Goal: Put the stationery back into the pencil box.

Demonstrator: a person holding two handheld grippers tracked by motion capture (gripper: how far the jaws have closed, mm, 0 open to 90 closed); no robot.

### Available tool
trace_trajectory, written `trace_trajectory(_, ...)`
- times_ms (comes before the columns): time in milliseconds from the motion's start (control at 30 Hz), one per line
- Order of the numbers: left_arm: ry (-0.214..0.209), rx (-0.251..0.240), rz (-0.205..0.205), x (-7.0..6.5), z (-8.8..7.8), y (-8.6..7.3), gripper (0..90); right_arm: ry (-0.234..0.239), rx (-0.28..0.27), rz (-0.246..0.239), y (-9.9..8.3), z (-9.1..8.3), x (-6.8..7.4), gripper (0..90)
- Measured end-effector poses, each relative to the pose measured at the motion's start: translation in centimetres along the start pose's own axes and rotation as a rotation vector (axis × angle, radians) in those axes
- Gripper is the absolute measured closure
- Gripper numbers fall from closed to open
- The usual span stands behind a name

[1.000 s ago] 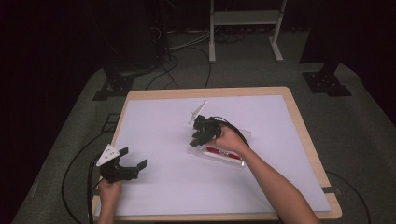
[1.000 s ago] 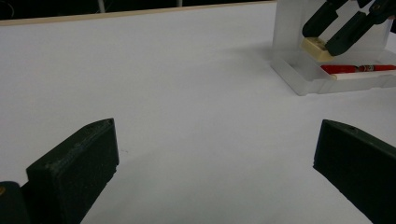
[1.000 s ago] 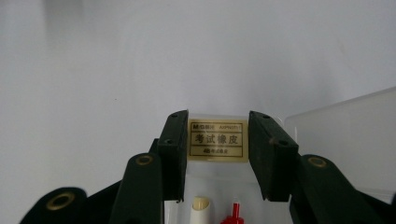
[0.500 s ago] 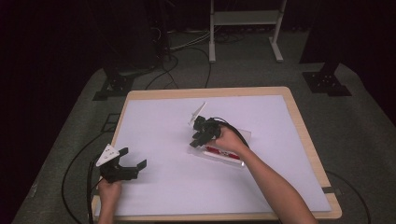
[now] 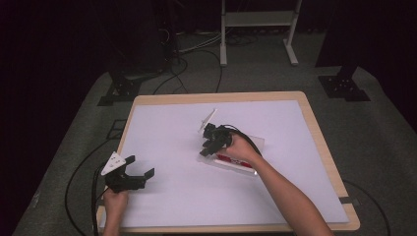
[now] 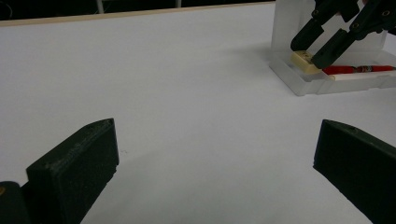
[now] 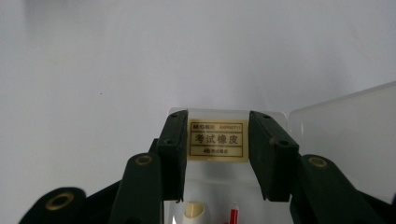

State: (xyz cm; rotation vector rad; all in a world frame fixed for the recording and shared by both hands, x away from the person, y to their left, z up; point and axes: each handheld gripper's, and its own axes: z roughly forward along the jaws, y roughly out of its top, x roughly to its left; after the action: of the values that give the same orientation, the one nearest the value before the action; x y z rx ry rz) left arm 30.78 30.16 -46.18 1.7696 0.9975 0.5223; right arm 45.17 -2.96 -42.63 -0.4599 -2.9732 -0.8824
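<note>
Right tool (image 7: 218,154) grips eraser (image 7: 217,140) in clear case (image 5: 255,142)
Little changed since a moment ago (grip settled); lift can follow. Left tool (image 5: 129,176) idles wide on counter (image 5: 162,128).

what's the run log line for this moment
left gripper: open, idle on table | right gripper: shut on eraser in clear case | red pen: in case
</note>
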Motion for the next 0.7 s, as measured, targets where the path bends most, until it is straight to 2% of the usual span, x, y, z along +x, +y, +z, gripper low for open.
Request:
trace_trajectory(400,0.000,0.003,0.005,-0.01,0.01,0.01,0.0,0.012,0.000,0.010,-0.28,0.02,-0.23,57.7)
trace_trajectory(500,0.001,0.000,0.003,-0.05,-0.02,-0.01,0.0,0.016,-0.006,0.020,-0.45,0.11,-0.22,53.2)
trace_trajectory(700,0.000,-0.001,0.001,-0.02,-0.04,-0.01,0.0,0.010,-0.021,0.016,-0.42,-0.39,-0.19,53.5)
